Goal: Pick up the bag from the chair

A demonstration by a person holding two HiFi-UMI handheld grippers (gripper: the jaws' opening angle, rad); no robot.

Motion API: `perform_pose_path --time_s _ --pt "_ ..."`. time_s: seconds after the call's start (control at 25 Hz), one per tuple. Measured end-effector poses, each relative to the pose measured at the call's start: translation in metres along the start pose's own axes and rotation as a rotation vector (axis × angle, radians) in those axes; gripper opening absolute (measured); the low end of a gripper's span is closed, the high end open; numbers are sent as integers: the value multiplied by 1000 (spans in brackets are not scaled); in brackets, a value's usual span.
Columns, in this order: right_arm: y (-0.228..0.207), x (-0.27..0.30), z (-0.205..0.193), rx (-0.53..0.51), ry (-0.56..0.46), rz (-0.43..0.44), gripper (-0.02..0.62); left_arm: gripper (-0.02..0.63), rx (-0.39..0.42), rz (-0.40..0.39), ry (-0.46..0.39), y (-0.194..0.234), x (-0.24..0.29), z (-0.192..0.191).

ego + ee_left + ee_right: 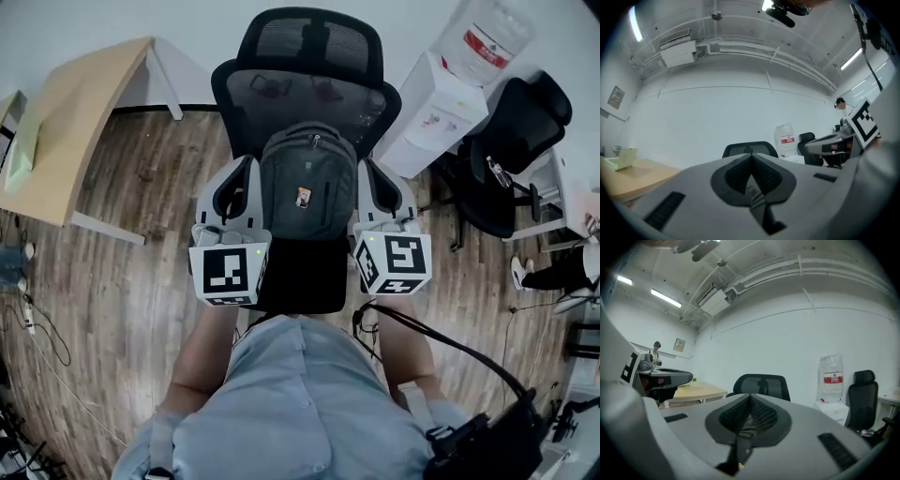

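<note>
A grey backpack [307, 183] stands on the seat of a black mesh office chair [305, 47], leaning on its backrest. My left gripper [246, 169] is beside the bag's left side and my right gripper [368, 172] beside its right side, both level with the bag and apart from it. In the left gripper view the left gripper [750, 164] has its jaws pressed together with nothing between them. The right gripper [750, 403] looks the same in its own view. Both views look over the chair's headrest [750, 149] [761, 383]; the bag is hidden in them.
A wooden desk [80, 131] stands at the left. A white water dispenser [427, 117] with its bottle [483, 37] and a second black chair [511, 141] stand at the right. Cables [37, 328] lie on the wood floor. A person's feet [539, 274] show at the right edge.
</note>
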State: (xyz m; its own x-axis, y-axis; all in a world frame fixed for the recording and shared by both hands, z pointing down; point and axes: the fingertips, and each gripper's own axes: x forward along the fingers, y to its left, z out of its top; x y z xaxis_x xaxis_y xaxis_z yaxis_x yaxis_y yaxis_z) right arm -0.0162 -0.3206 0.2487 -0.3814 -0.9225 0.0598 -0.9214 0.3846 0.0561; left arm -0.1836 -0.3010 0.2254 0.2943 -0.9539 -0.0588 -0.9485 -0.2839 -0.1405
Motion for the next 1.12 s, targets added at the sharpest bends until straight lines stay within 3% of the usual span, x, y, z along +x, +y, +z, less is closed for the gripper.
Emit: perform_pose_path --time_s 0.32,0.44,0.6,0.8,1.12 --pt "-16 30 -3 -7 43 -74 0 0 -14 -60 46 23 50 -19" --pt "-22 36 -29 4 74 -78 0 0 -20 -76 65 20 59 -43" --pt "-16 42 -84 13 128 -59 2 0 -45 -76 114 21 58 -102" --pt "-62 55 -152 73 222 -22 2 0 -53 -71 229 -19 88 -163" --pt "-59 74 -188 113 307 -2 2 0 -49 -82 321 -7 88 -199"
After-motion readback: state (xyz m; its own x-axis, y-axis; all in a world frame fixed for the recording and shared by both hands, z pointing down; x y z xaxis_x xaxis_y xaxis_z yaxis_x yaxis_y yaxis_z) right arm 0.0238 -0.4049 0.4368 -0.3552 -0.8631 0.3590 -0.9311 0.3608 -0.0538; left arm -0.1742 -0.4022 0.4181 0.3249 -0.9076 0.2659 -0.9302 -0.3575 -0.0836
